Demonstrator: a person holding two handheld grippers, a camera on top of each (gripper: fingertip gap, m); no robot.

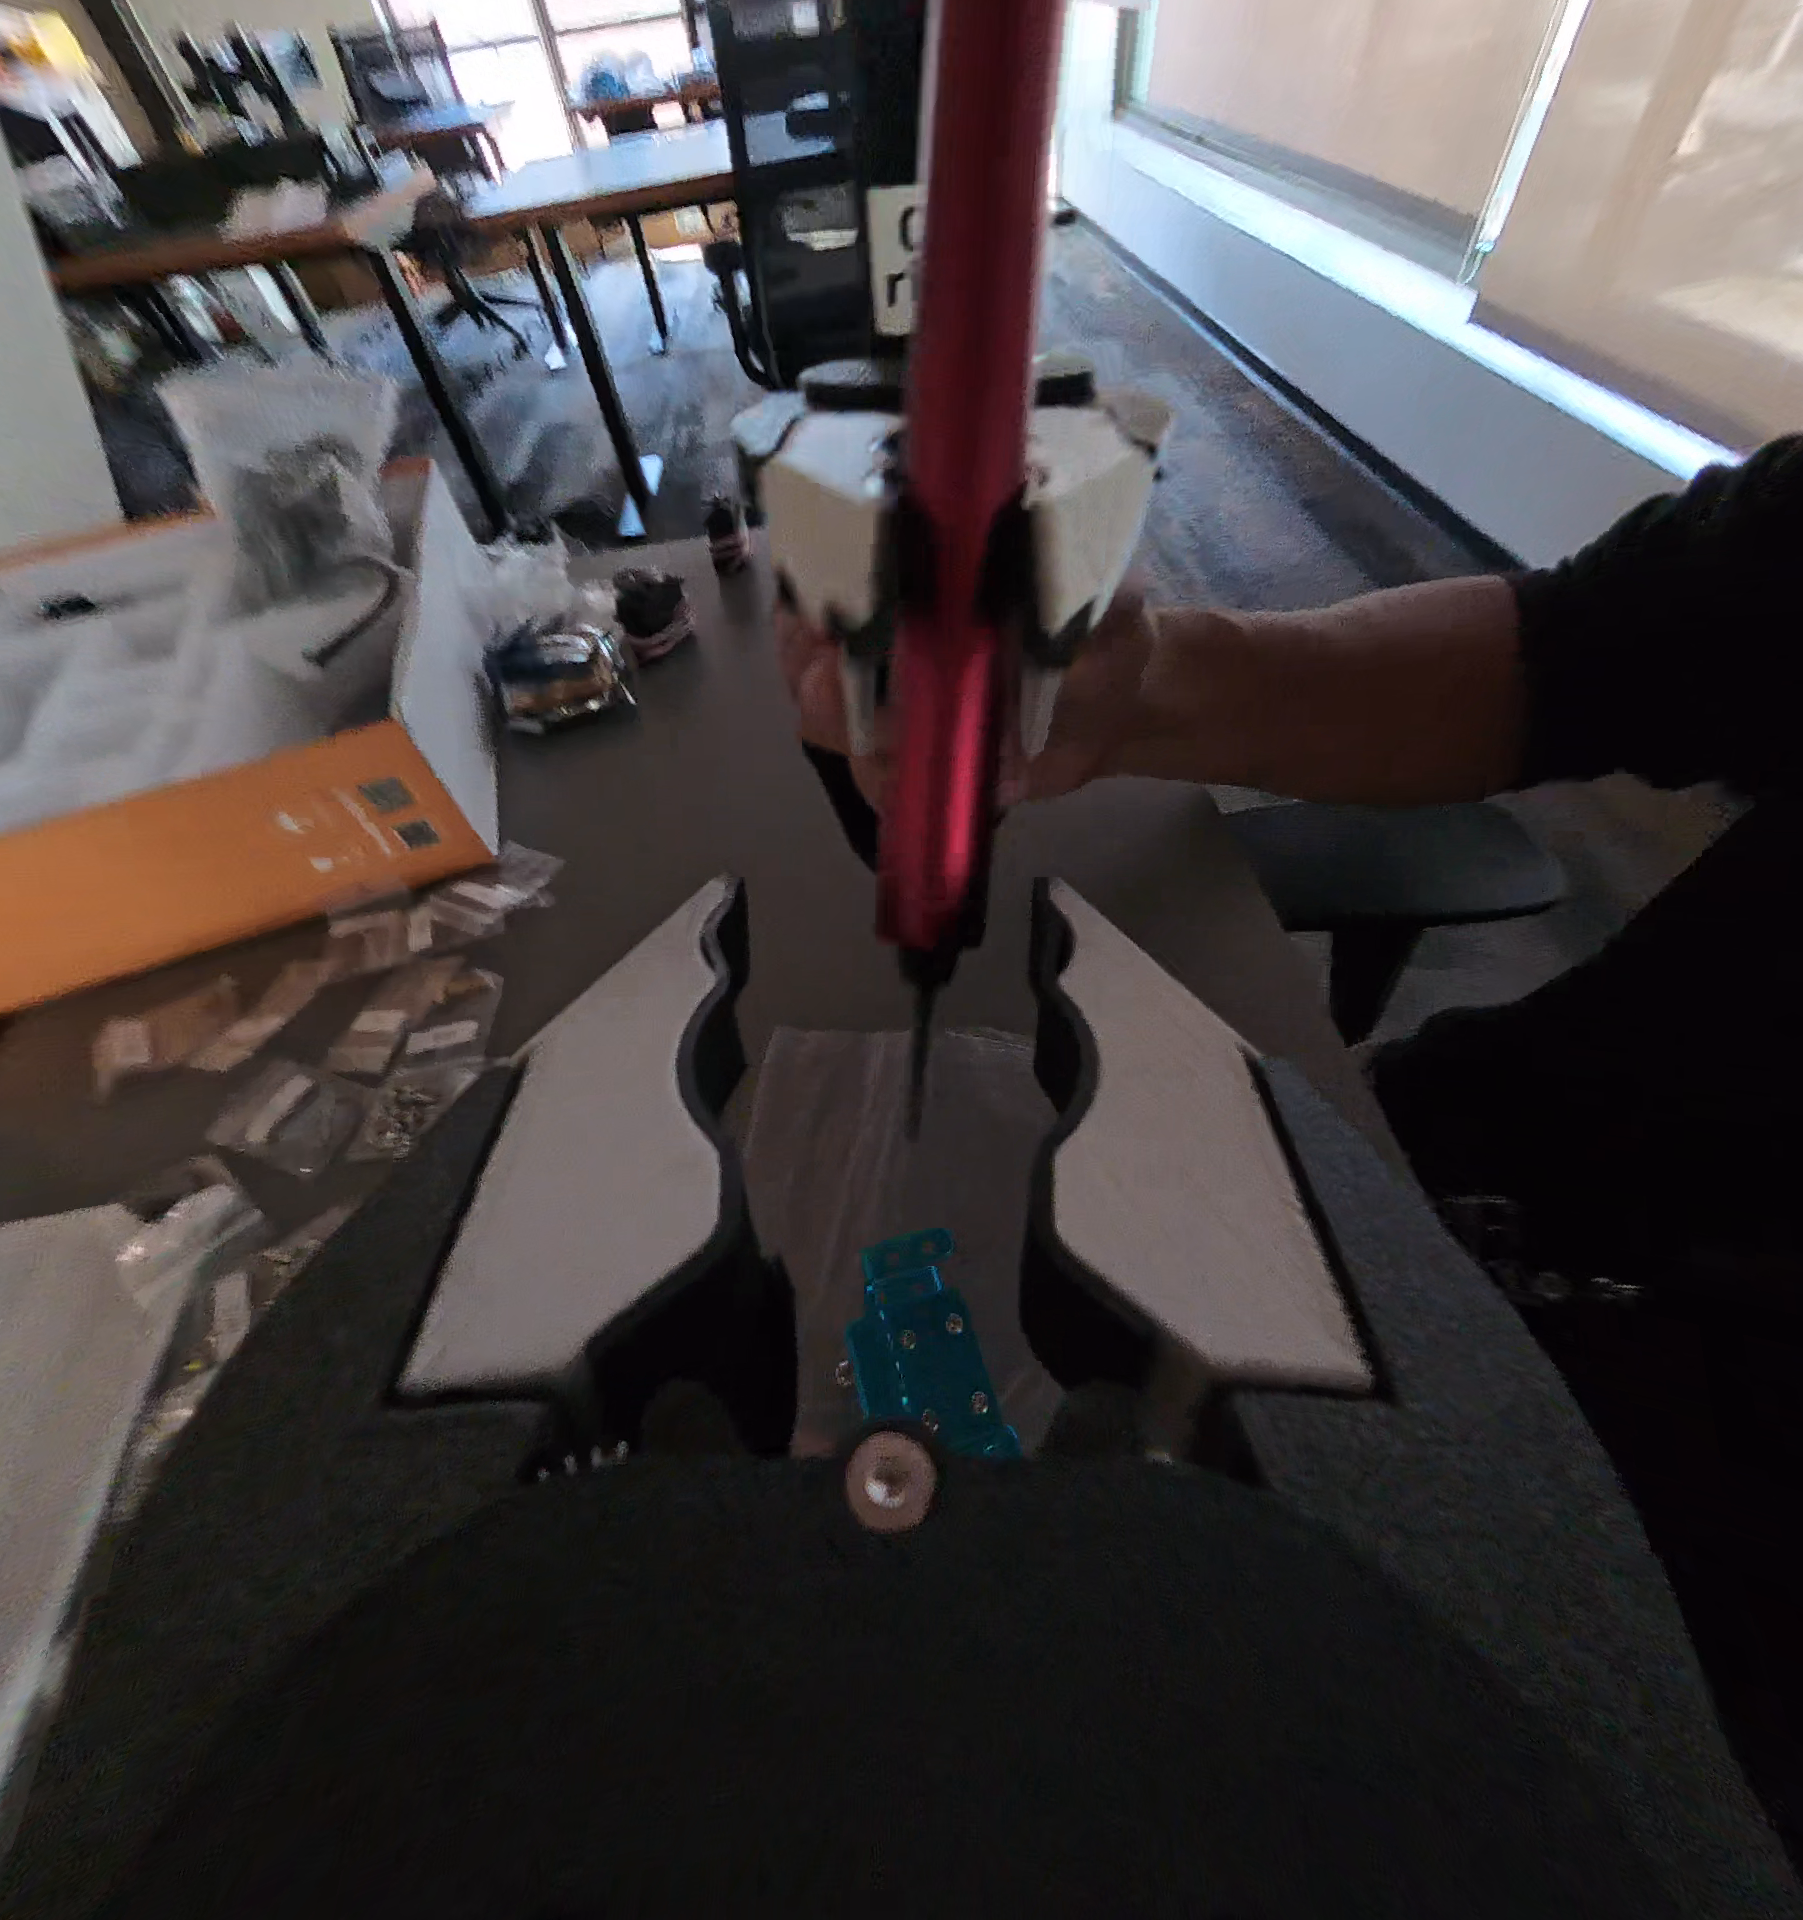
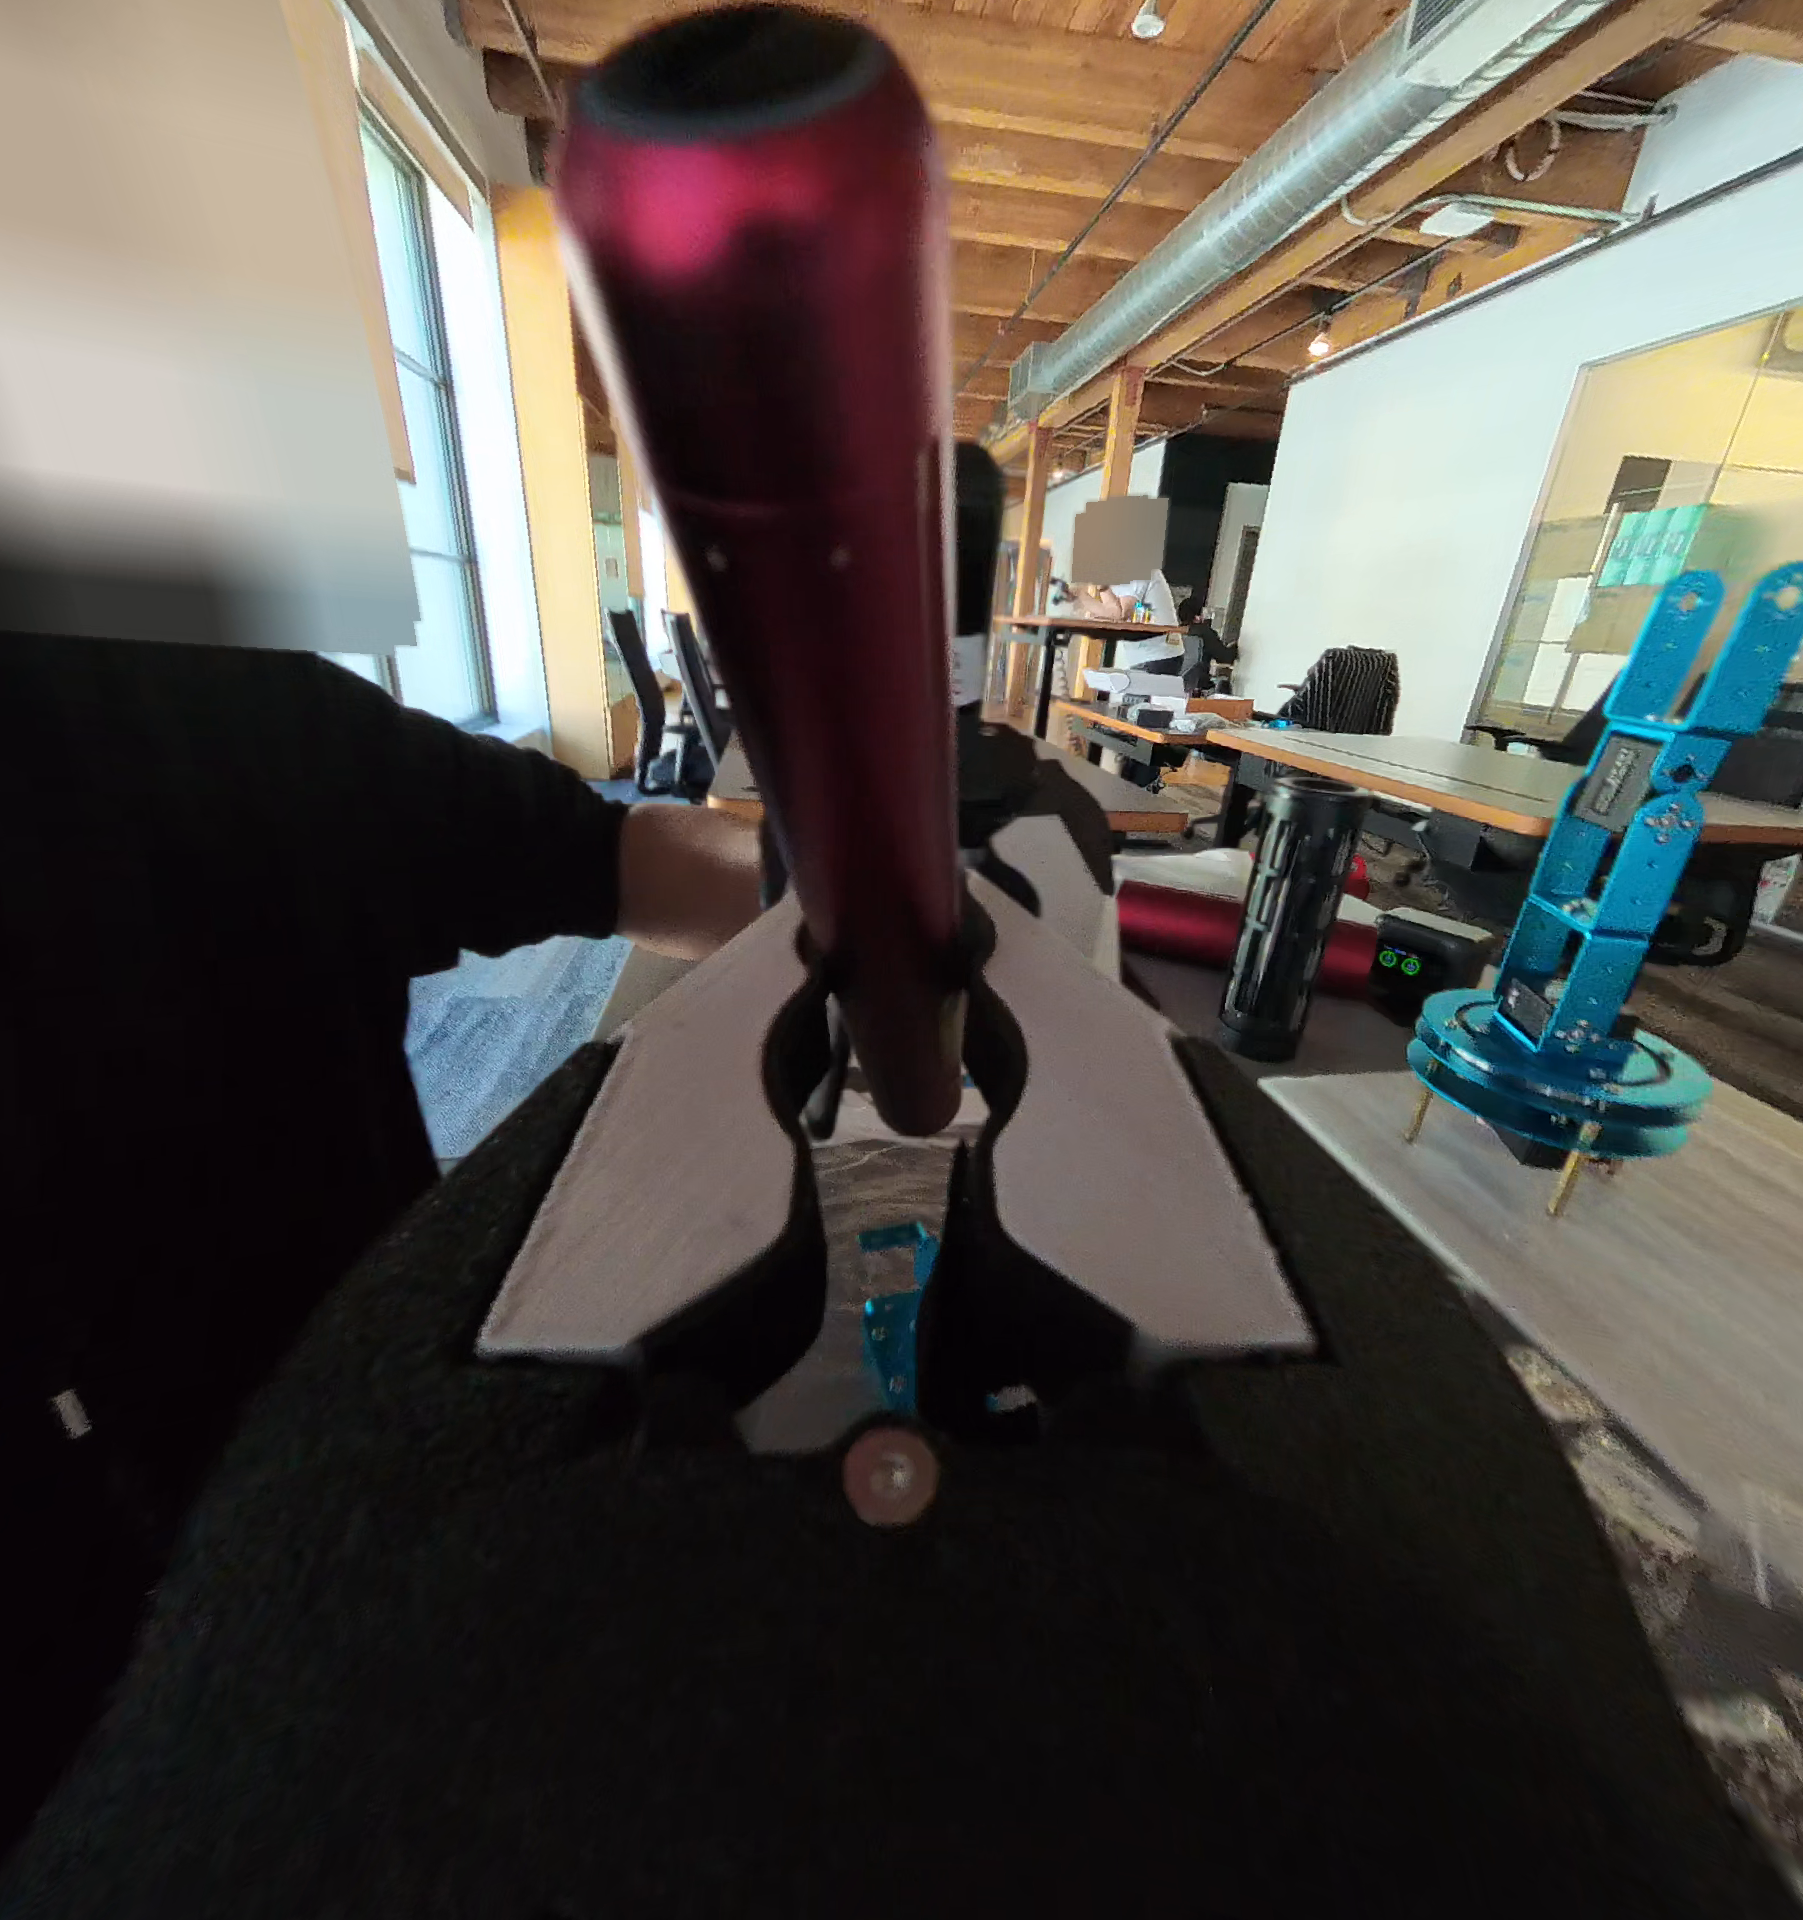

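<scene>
Right claw (image 2: pixel 881 1023) grips upright magenta screwdriver (image 2: pixel 793 582)

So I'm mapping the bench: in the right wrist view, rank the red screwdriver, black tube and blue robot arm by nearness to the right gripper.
1. Red screwdriver, held in the jaws.
2. Black tube, standing right of centre.
3. Blue robot arm, far right.

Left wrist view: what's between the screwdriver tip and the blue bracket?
Only clear plastic sheet; the screwdriver tip hangs above it, short of the bracket. Seen in left wrist view.
</scene>
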